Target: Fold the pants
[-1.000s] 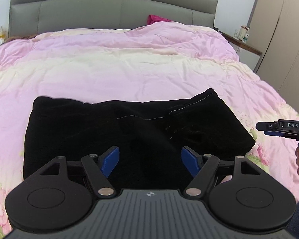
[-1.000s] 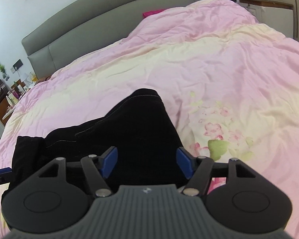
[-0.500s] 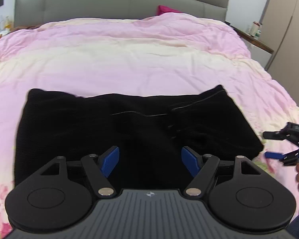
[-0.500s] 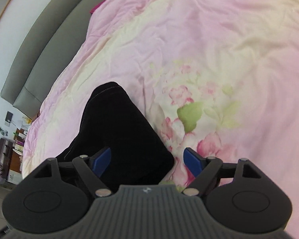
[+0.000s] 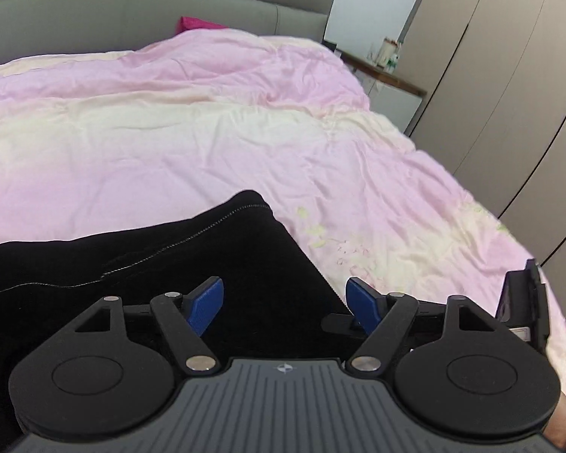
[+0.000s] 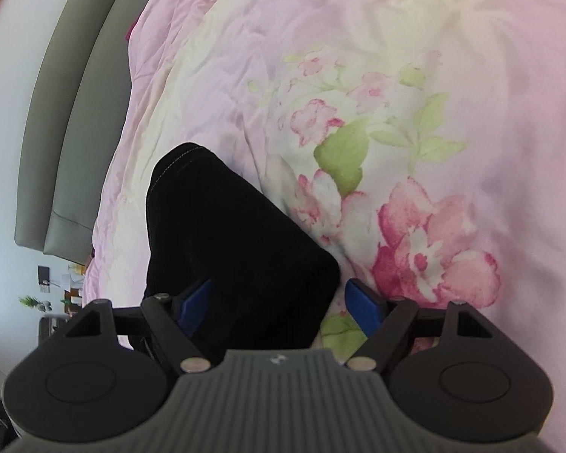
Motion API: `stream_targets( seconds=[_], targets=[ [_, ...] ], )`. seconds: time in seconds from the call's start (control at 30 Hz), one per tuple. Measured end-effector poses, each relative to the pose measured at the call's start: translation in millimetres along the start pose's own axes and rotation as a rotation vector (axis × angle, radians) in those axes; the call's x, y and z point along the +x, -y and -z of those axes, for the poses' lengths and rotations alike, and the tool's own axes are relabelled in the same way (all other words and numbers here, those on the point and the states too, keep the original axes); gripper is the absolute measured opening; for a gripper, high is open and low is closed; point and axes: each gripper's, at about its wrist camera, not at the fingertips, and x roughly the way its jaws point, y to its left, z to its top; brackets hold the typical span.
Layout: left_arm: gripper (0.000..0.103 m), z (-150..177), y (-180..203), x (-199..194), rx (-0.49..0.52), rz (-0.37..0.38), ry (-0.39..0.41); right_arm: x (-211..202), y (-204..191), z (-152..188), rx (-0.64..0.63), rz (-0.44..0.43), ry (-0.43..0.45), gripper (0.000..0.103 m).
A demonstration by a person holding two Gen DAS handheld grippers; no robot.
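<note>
Left wrist view
- left gripper (image 5: 284,302): blue pads spread wide, nothing pinched between them
- pants (image 5: 139,264): black, folded flat on the quilt (image 5: 245,139), filling the space under and left of the claw; the right edge runs diagonally just inside the right pad
- open room: plain quilt ahead and to the right

Right wrist view
- right gripper (image 6: 279,304): wide open too, holding nothing
- pants (image 6: 230,241): near corner sits between the pads, right edge slanting away forward-left
- open room: flowery quilt ahead-right
</note>
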Motion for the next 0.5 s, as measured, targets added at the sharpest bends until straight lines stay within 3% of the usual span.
stream_targets(
  seconds=[0.2, 0.33, 0.5],
  targets=[
    [0.087, 9.2, -7.2, 29.4, 0.003, -0.095, -0.103, 9.5, -7.0, 3.2, -0.079, 0.01, -0.01, 0.075],
    [0.085, 24.1, -15.4, 40.6, -0.004, -0.1, -0.16, 15.3, -7.0, 2.3, -0.093, 0.007, -0.017, 0.075],
    [0.085, 39.4, -9.6, 47.5, 0.064, -0.123, -0.208, 12.6, -5.6, 4.1, -0.1, 0.0, -0.022, 0.074]
  ],
)
